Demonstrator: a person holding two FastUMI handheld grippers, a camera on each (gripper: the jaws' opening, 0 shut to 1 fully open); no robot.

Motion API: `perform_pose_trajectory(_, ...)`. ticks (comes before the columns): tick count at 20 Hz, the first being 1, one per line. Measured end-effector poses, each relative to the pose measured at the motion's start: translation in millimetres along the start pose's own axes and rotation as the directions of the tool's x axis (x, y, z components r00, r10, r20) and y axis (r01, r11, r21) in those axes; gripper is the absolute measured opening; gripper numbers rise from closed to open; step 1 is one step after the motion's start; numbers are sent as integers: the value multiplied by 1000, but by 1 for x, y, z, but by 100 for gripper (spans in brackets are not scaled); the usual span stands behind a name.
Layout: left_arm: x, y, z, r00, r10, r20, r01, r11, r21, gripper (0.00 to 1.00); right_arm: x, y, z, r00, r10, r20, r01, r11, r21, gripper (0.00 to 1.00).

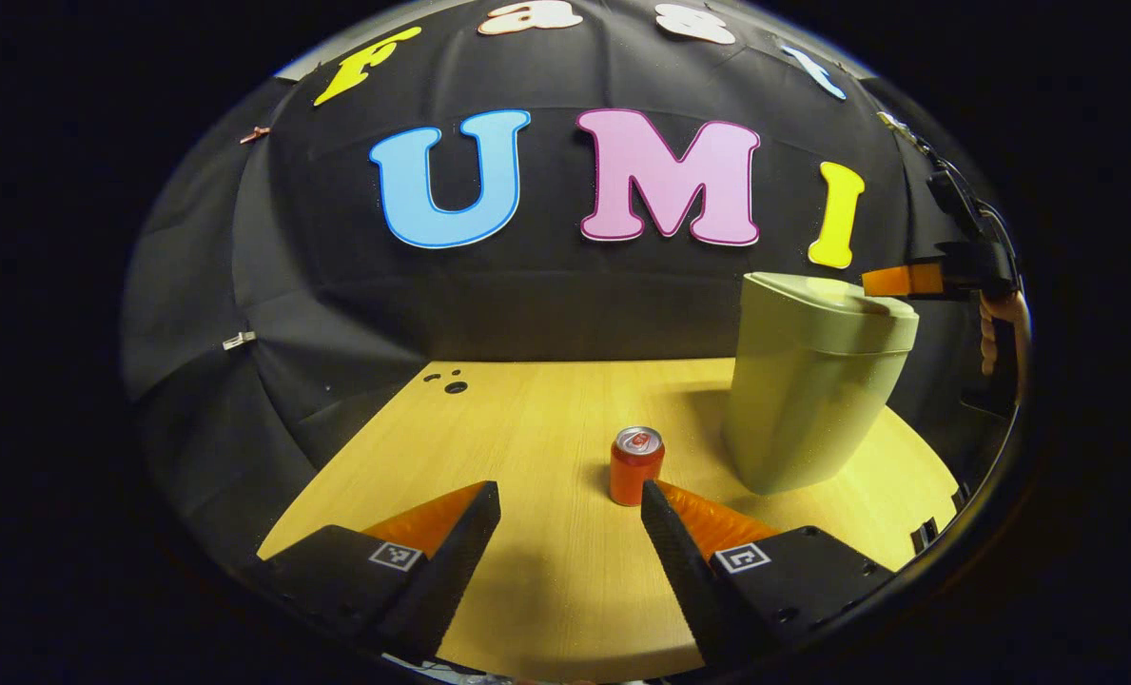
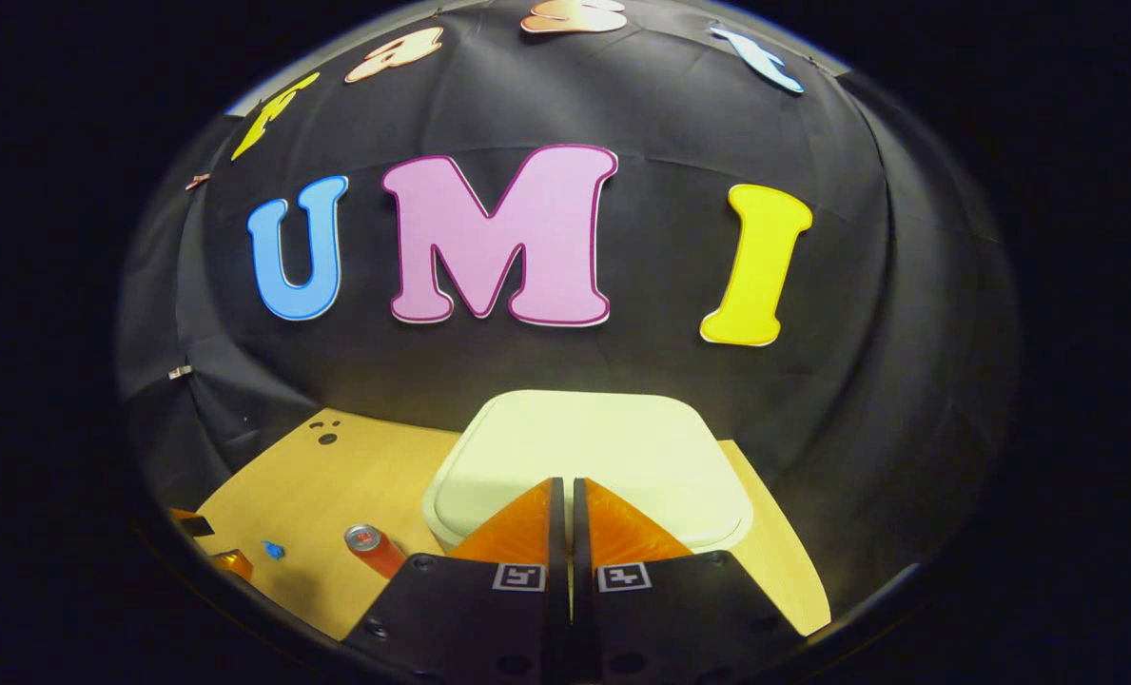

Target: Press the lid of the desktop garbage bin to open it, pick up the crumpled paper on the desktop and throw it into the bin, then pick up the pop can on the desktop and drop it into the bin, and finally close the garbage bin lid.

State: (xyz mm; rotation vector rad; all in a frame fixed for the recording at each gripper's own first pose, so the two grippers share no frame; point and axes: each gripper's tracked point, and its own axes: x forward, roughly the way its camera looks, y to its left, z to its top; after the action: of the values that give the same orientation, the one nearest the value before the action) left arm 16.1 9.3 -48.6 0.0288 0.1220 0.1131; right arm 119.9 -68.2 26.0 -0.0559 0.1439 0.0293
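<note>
Two faults possible: my right gripper (image 2: pixel 565 495), fingers closed empty, may slip off the bin lid (image 2: pixel 589 447); left gripper (image 1: pixel 570 504), fingers wide, could topple the pop can (image 1: pixel 636 464).

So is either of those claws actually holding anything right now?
No. The left gripper is open, the can standing free ahead. The right gripper is shut on nothing, above the bin lid.

One bin (image 1: pixel 817 381); one can (image 1: pixel 635 465) (upright)
</note>
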Motion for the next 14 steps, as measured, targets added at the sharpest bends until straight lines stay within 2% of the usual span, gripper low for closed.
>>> perform_pose_trajectory(4, 2, -4, -7, 999, 42, -26, -42, 999, -10, 95, 3, 0, 0, 999, 31, 21, -32, 999, 30, 5)
perform_pose_trajectory(9, 7, -16, -18, 992, 95, -78, -99, 994, -47, 95, 2, -3, -3, 998, 64, 25, -64, 998, 5, 5)
perform_pose_trajectory(14, 10, -26, -12, 994, 85, -65, -87, 996, -35, 94, 2, -4, -4, 995, 70, 70, -69, 997, -17, 5)
